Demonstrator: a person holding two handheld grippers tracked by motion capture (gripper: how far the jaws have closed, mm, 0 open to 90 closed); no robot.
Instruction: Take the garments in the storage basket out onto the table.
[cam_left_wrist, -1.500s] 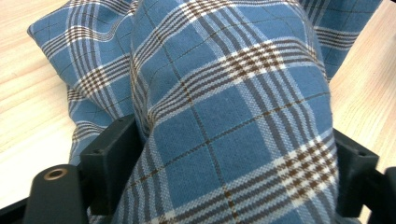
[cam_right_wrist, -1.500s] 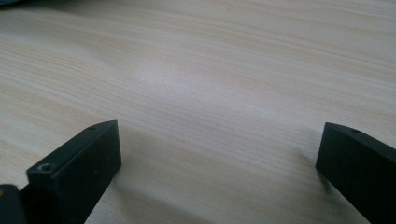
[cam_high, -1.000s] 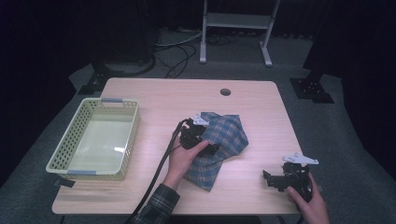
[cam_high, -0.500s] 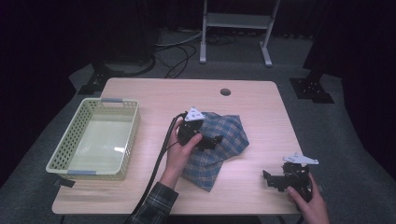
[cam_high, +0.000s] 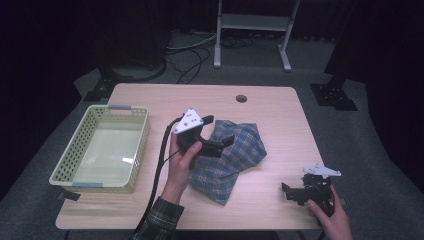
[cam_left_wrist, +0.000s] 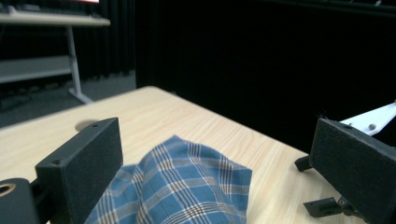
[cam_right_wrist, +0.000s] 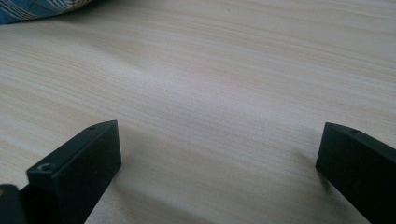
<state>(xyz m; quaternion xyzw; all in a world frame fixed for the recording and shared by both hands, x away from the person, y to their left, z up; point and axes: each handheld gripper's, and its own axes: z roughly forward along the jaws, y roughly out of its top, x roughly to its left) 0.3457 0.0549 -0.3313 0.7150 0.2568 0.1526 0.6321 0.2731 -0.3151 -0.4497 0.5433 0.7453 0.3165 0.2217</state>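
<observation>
A dark room with a light wooden table (cam_high: 280, 115), a blue plaid cloth (cam_high: 235, 160) and two handheld grippers.

The crumpled blue plaid cloth lies near the middle of the table, slightly toward the person's edge. The left gripper (cam_high: 220, 131) hovers over the cloth's left part, held in the person's left hand (cam_high: 181, 159); its jaws stand wide apart with nothing between them, and in the left gripper view the cloth bulges up below and between them. The right gripper (cam_high: 292, 192) rests low at the table's near right corner, well apart from the cloth, jaws also spread and empty over bare wood. A pale green plastic basket (cam_high: 67, 165) sits at the table's left side. A round cable hole (cam_high: 241, 98) marks the far edge.
</observation>
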